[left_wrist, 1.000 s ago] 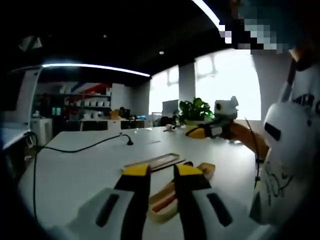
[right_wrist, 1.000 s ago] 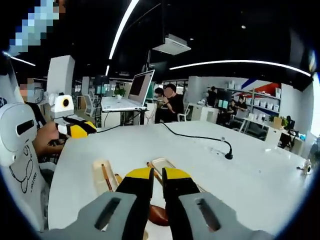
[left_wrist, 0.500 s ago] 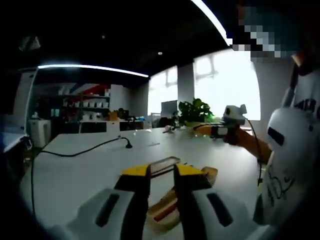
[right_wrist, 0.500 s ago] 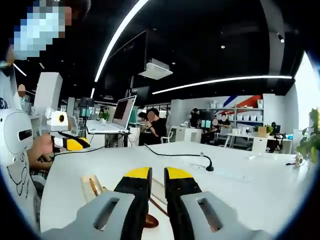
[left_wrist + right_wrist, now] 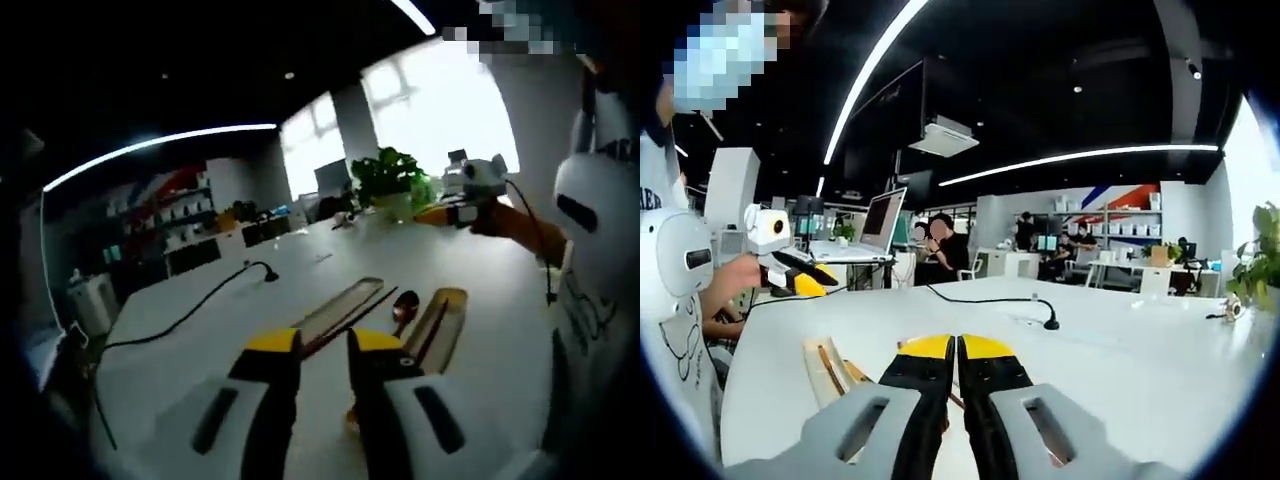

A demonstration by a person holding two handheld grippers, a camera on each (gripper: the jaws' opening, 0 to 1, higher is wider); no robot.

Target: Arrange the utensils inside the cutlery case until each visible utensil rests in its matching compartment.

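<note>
Both the left hand-held gripper, jaws slightly parted, and the right hand-held gripper, jaws nearly closed, held nothing above the table, where the cutlery case lay with a spoon beside it, apparently unsorted.

Spoon on table between cutlery case and lid.

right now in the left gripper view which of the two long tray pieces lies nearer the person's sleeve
The tan tray piece beside the spoon; the clear tray piece lies on the spoon's far side.
</note>
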